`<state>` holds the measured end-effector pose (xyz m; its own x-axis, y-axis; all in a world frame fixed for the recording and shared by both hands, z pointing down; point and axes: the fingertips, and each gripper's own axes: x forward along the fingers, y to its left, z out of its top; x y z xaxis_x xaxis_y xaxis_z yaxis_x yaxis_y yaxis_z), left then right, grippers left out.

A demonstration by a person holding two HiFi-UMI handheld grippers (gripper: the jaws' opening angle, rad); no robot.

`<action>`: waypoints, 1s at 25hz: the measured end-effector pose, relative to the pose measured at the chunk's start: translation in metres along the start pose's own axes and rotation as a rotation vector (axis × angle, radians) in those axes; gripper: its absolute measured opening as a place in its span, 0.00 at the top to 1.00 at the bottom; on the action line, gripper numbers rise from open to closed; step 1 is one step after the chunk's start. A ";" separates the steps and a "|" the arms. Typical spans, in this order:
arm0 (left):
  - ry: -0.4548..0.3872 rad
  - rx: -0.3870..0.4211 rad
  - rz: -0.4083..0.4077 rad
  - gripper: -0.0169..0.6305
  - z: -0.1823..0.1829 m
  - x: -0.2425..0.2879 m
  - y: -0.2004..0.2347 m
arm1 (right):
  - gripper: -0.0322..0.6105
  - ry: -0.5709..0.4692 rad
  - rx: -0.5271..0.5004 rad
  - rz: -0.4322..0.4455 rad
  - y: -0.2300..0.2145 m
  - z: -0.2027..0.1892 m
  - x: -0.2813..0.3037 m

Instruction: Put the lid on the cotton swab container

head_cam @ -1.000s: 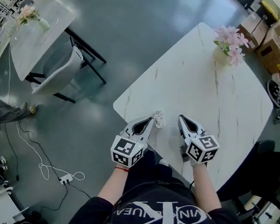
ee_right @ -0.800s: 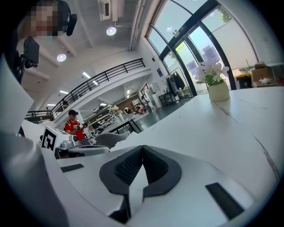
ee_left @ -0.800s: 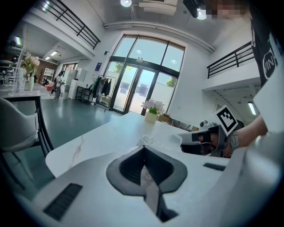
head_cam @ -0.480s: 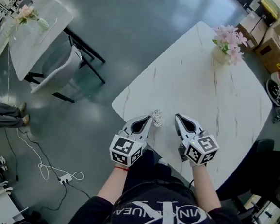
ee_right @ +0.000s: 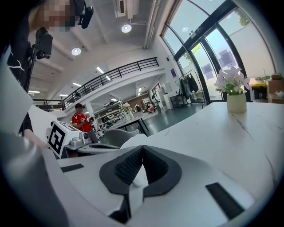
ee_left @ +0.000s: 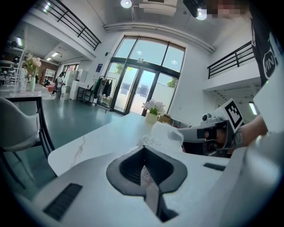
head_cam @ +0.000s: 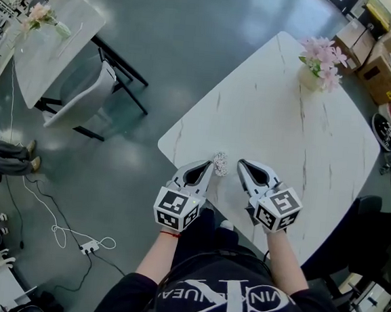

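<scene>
The cotton swab container (head_cam: pixel 220 163), small and full of white swabs, is at the near-left corner of the white marble table (head_cam: pixel 287 119). My left gripper (head_cam: pixel 211 165) is shut, with the container's wall pinched at its tips; the swab tops (ee_left: pixel 147 141) show just past the jaws in the left gripper view. My right gripper (head_cam: pixel 241 163) is shut on a translucent white lid (ee_left: pixel 166 133), which it holds just right of the container. In the right gripper view the lid (ee_right: pixel 134 142) sticks out beyond the jaws. I cannot tell whether lid and container touch.
A vase of pink flowers (head_cam: pixel 319 61) stands at the table's far side. Left of the table are a grey chair (head_cam: pixel 81 101) and a second table (head_cam: pixel 55 44). Cardboard boxes (head_cam: pixel 374 52) sit at the far right. A cable (head_cam: pixel 59 232) lies on the floor.
My right gripper has moved left with the lid, closing the gap to the container. The left gripper and the container have barely shifted.
</scene>
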<state>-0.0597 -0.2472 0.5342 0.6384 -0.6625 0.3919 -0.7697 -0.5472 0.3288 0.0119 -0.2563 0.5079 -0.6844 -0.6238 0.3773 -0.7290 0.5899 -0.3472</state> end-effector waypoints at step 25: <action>-0.068 -0.003 0.010 0.97 0.015 -0.013 0.005 | 0.95 0.123 -0.223 0.052 0.029 -0.004 0.023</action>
<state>-0.0720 -0.2487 0.5176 0.6285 -0.7014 0.3361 -0.7763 -0.5387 0.3274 -0.0251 -0.2519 0.5095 -0.7051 -0.5305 0.4705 -0.6643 0.7264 -0.1765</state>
